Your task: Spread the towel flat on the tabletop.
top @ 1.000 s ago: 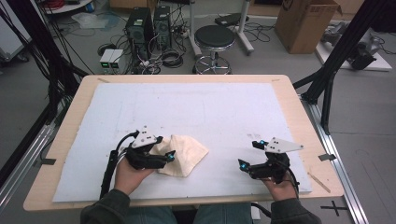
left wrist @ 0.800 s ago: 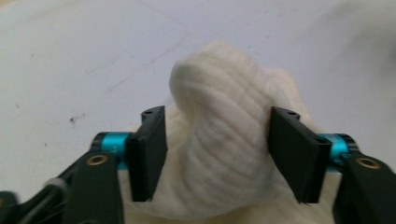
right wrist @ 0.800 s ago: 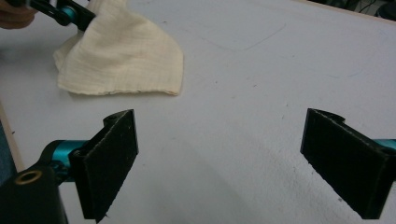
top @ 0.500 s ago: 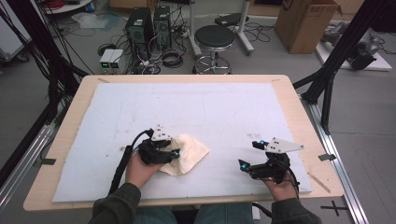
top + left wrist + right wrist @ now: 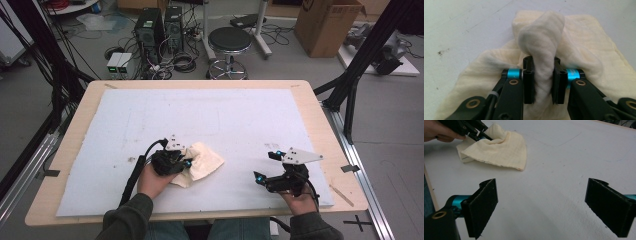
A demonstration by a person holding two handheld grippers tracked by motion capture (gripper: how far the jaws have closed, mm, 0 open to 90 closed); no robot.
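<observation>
Broadly, the wooden tabletop [image 5: 80,130] carries a large white mat [image 5: 210,125] that covers nearly all of it, with nothing else lying on the mat to block either hand. Beyond the far edge, on the floor, stand a round black stool [image 5: 229,40], a cardboard box [image 5: 327,25] to the right and computer towers [image 5: 160,25] with tangled cables to the left. On the near left part of the mat lies the cream cloth [image 5: 202,162], crumpled. The left gripper [image 5: 541,80] has just been closing its jaws, and they now pinch a raised fold of that cloth. The right gripper [image 5: 544,207] hovers at the near right, well apart from the cloth, jaws wide and holding nothing.
</observation>
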